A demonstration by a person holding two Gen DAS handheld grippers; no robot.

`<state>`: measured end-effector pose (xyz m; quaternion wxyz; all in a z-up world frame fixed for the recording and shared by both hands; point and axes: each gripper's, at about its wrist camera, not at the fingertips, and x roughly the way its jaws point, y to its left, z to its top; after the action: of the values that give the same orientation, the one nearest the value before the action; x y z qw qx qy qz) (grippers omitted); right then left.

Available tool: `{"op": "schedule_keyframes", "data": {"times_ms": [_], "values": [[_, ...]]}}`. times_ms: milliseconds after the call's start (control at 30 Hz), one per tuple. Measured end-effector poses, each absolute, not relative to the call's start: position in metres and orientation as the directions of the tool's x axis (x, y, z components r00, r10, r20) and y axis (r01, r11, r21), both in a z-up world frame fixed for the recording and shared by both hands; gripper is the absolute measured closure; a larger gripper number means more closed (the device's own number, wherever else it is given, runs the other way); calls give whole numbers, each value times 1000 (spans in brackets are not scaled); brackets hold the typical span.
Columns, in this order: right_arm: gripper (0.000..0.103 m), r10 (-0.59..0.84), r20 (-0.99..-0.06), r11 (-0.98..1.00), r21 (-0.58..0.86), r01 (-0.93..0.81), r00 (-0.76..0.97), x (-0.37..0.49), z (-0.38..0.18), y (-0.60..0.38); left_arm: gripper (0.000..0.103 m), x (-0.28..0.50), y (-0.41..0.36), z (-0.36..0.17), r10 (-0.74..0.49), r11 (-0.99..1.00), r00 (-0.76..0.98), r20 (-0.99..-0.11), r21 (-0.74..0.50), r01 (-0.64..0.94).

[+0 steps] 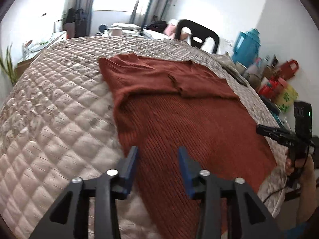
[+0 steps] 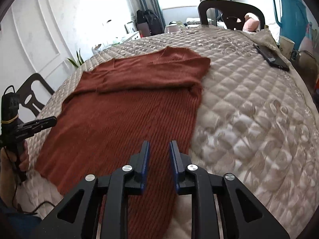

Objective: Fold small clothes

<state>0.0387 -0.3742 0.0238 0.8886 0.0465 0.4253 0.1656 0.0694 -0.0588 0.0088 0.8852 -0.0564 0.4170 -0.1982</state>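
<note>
A rust-red ribbed sweater (image 1: 179, 119) lies flat on the quilted beige cover (image 1: 59, 109), with both sleeves folded across its far, upper part (image 2: 143, 73). My left gripper (image 1: 158, 151) hovers over the sweater's near left edge, its blue pads apart with no cloth between them. My right gripper (image 2: 159, 145) stands over the sweater's near right part (image 2: 119, 129), close to the hem. Its jaws are a narrow gap apart and grip nothing. Each view shows the other gripper held in a hand (image 1: 299, 165) at the sweater's side.
A black chair (image 1: 199, 33) stands beyond the far edge and another chair (image 2: 33, 95) at the left side. A dark phone (image 2: 271, 57) lies on the cover at the far right. A teal jug (image 1: 247, 47), a cup (image 2: 286, 45) and colourful clutter (image 1: 279, 83) crowd the right.
</note>
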Motion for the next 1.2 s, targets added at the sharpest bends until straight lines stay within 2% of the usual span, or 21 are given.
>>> {"op": "schedule_keyframes", "data": {"times_ms": [200, 367, 567, 667, 767, 1200], "values": [[77, 286, -745, 956, 176, -236, 602, 31, 22, -378, 57, 65, -62, 14, -310, 944, 604, -734, -162, 287], [77, 253, -737, 964, 140, -224, 627, 20, 28, -376, 57, 50, -64, 22, -297, 948, 620, -727, -145, 285], [77, 323, -721, 936, 150, -317, 613, 11, 32, -351, 57, 33, -87, 23, -334, 927, 605, -723, -137, 348], [77, 312, -749, 935, 132, -330, 585, 8, 21, -347, 57, 31, -94, 10, -293, 933, 584, -757, -93, 347], [77, 312, -750, 937, 140, -321, 583, 3, 15, -355, 56, 24, -96, 10, -268, 932, 606, -749, -42, 361], [77, 299, -747, 941, 127, -314, 594, -14, 15, -368, 54, 13, -89, 10, -271, 929, 613, -742, -35, 369]]}}
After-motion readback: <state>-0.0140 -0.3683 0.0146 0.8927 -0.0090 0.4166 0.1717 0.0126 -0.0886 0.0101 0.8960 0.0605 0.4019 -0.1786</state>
